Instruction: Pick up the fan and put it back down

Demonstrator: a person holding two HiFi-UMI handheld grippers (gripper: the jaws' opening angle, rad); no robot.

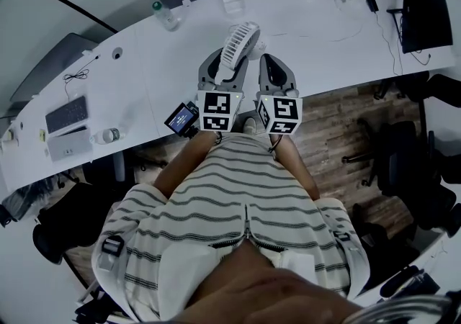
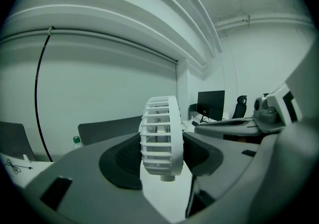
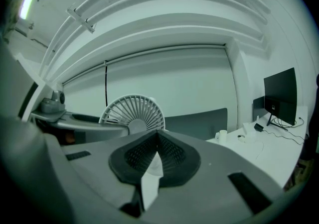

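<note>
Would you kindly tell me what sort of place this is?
Most likely an office or meeting room: a long curved white desk, a dark monitor at its end, a keyboard, and an office chair nearby.

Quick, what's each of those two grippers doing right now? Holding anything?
Left gripper: closed on the white fan.
Right gripper: closed, holding nothing.

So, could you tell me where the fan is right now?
The white fan is clamped edge-on between the jaws of the left gripper. In the head view it is just left of the right gripper, over the white desk.
</note>
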